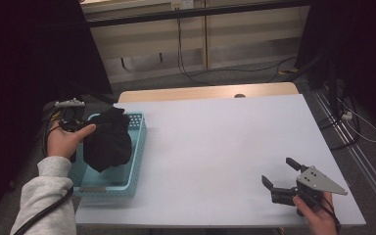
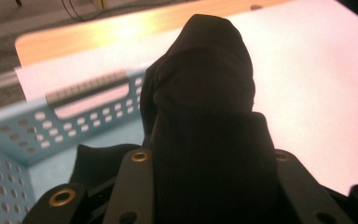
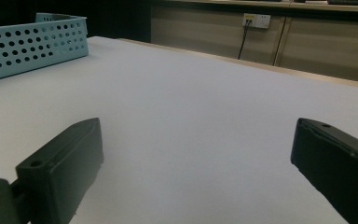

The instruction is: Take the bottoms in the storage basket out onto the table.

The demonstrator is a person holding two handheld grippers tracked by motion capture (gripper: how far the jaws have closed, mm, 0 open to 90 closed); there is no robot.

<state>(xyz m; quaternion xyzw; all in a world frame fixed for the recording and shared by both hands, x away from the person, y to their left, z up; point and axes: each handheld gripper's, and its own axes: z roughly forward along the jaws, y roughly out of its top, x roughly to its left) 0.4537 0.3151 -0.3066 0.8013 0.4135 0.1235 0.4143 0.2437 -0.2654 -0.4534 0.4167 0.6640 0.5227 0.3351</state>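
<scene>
Our left tongs (image 1: 85, 128) pinch the black cloth (image 1: 106, 140), hanging above the blue basket (image 1: 133, 156). Our right tongs (image 1: 280, 176) wait spread over the counter (image 1: 215, 142), well apart from that basket.

Basket (image 1: 135, 147) sits at the worktop's (image 1: 215, 147) left edge. Cloth bundle (image 1: 106, 139) hangs over the basket, clamped in the left tool (image 1: 81, 128). Right tool (image 1: 280, 177) at near right, well apart.
</scene>
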